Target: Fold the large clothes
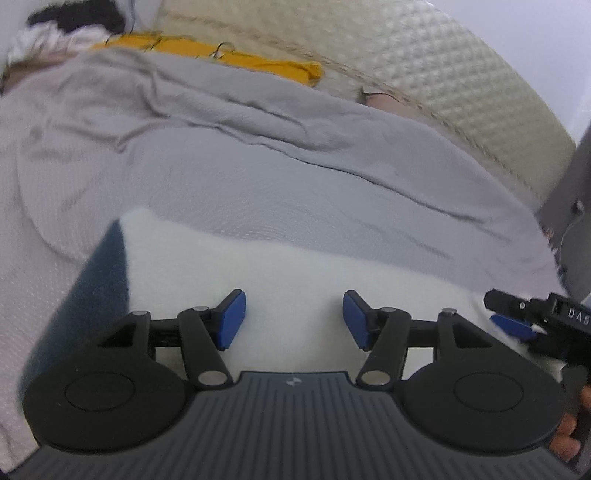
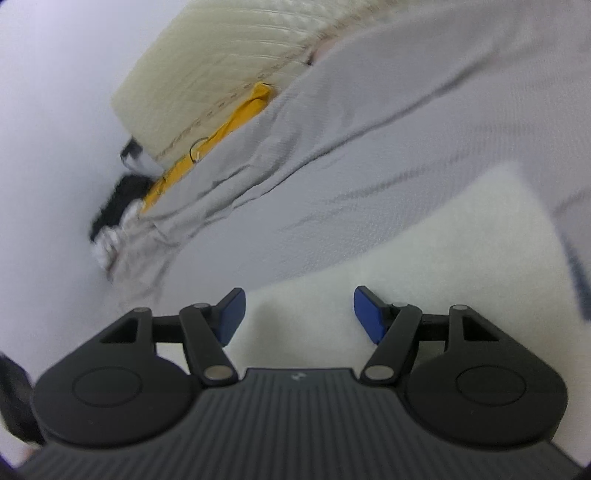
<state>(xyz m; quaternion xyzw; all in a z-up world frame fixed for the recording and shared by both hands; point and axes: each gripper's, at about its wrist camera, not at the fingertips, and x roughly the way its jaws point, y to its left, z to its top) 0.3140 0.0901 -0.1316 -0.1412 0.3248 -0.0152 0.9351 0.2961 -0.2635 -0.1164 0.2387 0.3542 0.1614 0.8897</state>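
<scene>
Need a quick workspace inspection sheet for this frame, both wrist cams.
Surface: bed, light textured sheet.
Job's things: white fleece garment with dark panel, lying under both grippers; grey cloth spread behind it.
Clutter: yellow fabric, black-and-white heap at far edge.
Grippers: left gripper open, nothing between the jaws; right gripper open, likewise.
Cables: thin dark loop on the yellow fabric.
Surroundings: quilted cream headboard, pale wall.

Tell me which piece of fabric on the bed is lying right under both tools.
The fluffy white cloth with the dark edge. Both the left tool and right tool hang open over it; the grey garment and yellow cloth lie beyond.
</scene>
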